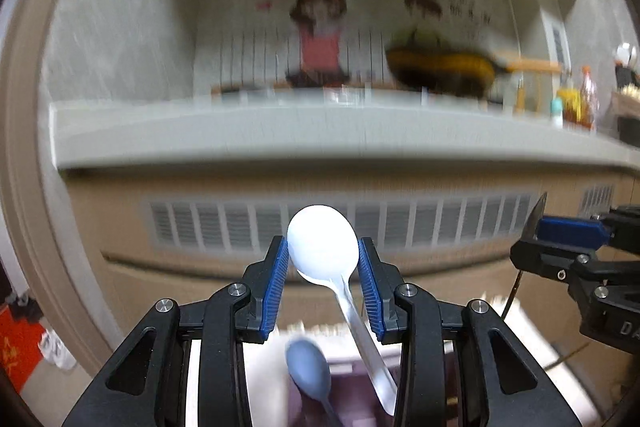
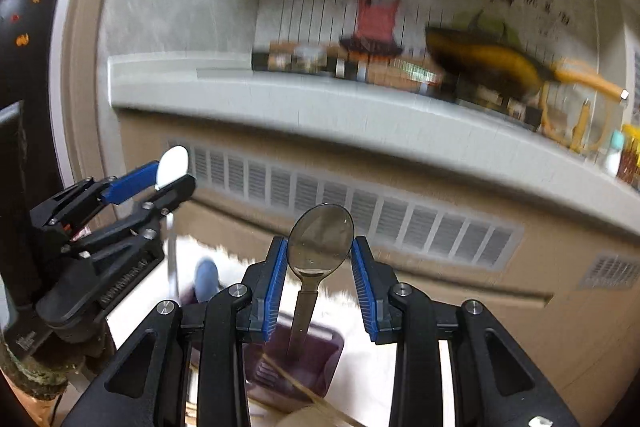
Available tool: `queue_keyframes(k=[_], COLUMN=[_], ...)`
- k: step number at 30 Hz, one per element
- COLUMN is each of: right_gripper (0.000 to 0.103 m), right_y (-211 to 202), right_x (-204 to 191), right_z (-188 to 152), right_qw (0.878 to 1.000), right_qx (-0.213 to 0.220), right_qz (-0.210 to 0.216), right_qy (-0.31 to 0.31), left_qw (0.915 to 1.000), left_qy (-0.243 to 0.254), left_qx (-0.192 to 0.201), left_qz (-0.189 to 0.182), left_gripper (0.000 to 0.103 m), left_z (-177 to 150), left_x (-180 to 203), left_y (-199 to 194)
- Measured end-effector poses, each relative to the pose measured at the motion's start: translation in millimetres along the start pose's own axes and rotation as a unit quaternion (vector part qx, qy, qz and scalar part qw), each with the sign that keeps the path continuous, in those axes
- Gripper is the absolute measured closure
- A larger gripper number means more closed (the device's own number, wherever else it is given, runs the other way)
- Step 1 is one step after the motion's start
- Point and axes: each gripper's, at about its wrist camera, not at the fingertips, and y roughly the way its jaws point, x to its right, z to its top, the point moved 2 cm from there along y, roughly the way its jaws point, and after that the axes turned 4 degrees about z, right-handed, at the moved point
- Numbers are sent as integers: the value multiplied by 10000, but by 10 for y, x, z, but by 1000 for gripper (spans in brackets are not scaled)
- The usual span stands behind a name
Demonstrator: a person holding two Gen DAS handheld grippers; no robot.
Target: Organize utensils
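My left gripper [image 1: 322,251] is shut on the bowl of a white plastic spoon [image 1: 322,239], held upright with its handle slanting down to the right. It also shows at the left of the right wrist view [image 2: 173,174]. My right gripper [image 2: 320,251] is shut on the bowl of a smoky grey translucent spoon [image 2: 320,241], whose handle reaches down into a dark purple holder [image 2: 316,355]. The right gripper appears at the right edge of the left wrist view [image 1: 532,227]. A blue-grey spoon [image 1: 309,367] stands in the purple holder [image 1: 344,387] below my left gripper.
A grey counter [image 1: 320,139] runs across ahead, with a yellow-and-black pan [image 1: 440,67] and bottles [image 1: 584,103] on it. A vented panel [image 2: 360,211] sits below it. White fluffy cloth [image 2: 344,303] lies under the holder. Thin wooden sticks [image 2: 304,387] cross the bottom.
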Motion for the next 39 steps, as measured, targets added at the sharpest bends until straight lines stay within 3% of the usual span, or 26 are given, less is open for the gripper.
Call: queue_keyframes(k=[6, 10, 12, 17, 20, 22, 27, 33, 39], right_gripper=[71, 66, 63, 62, 62, 62, 62, 67, 68], right_y=[346, 396, 356, 97, -72, -165, -326, -222, -29], right_x=[-33, -26, -24, -57, -159, -261, -527, -715, -581], right_z=[-316, -395, -406, -456, -524, -630, -1107, -1913, -2124], right_qw=[9968, 9943, 9949, 9967, 9965, 9953, 9878, 9724, 9655], right_qx=[-772, -1006, -965, -779, -744, -788, -1152, -1991, -2331], right_qz=[192, 329, 273, 212, 332, 467, 867, 1065, 1157], right_qy=[54, 143, 105, -34, -175, -300, -590, -591, 37], left_qw=[9972, 9939, 9936, 9925, 9905, 9881, 9806, 9705, 9649], left_qy=[-13, -160, -214, -338, -166, -141, -176, -42, 41], left_qx=[-729, -1038, -1064, -1178, -1332, -1514, -1953, -2411, -2624], left_qz=[-176, -333, -315, -9, 280, 239, 63, 6, -40], left_gripper=[65, 45, 45, 42, 35, 34, 32, 30, 28], left_z=[-534, -703, -721, -720, -859, -990, -1350, -1766, -1931], left_x=[83, 68, 28, -181, -302, -358, -457, -448, -406], left_y=[358, 428, 401, 116, -170, -328, -690, -982, -1063])
